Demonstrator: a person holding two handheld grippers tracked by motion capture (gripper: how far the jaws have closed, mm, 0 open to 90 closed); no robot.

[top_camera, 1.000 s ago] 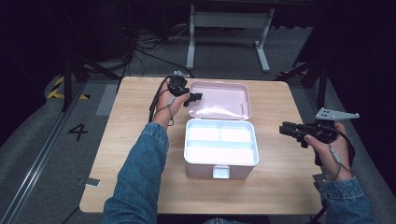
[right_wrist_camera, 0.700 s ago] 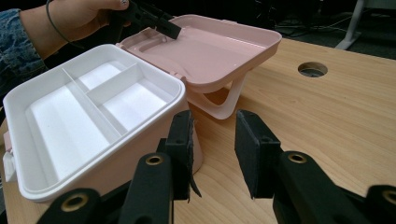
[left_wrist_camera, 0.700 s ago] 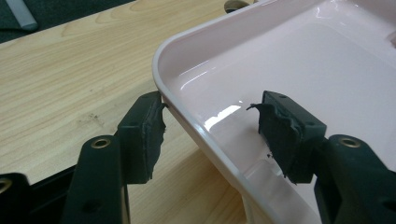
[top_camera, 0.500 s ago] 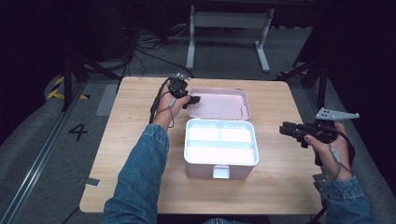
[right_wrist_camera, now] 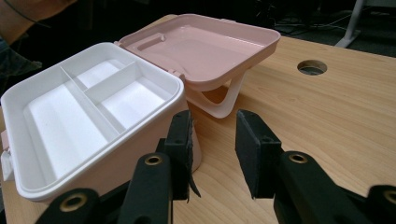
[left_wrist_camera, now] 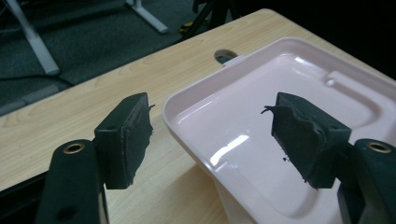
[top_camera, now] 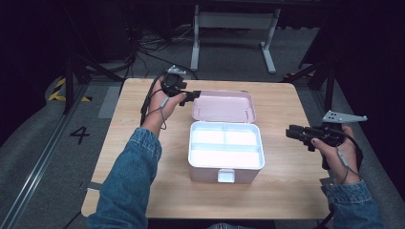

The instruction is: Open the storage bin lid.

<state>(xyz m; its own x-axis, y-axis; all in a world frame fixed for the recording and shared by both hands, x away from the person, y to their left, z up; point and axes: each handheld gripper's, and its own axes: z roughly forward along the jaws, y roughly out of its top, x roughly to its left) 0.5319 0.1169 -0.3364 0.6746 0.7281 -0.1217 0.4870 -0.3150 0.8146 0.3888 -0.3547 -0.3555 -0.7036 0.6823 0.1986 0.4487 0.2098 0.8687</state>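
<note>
A pink box (top_camera: 210, 169) stands open in the middle of the wooden table (top_camera: 282, 191), with a white divided tray (top_camera: 225, 148) in it. Its pink lid (top_camera: 223, 106) lies folded back behind it. My left gripper (top_camera: 191, 95) is open at the lid's left corner. In the left gripper view the jaws of my left gripper (left_wrist_camera: 212, 135) stand wide apart on either side of the rim of the lid (left_wrist_camera: 327, 84), without touching it. My right gripper (top_camera: 292, 132) hovers right of the box. In its own view my right gripper (right_wrist_camera: 212, 156) is open and holds nothing, near the tray (right_wrist_camera: 84, 107).
The lid (right_wrist_camera: 205, 46) rests on its white carry handle (right_wrist_camera: 224, 100). A round cable hole (right_wrist_camera: 311, 67) sits in the table behind the lid. A white latch (top_camera: 226, 176) is on the box's front. Beyond the far table edge stand a metal frame (top_camera: 234, 21) and cables.
The lid has tipped a little further back and now lies flatter. My left gripper has stayed at its left corner. The right gripper has hardly moved.
</note>
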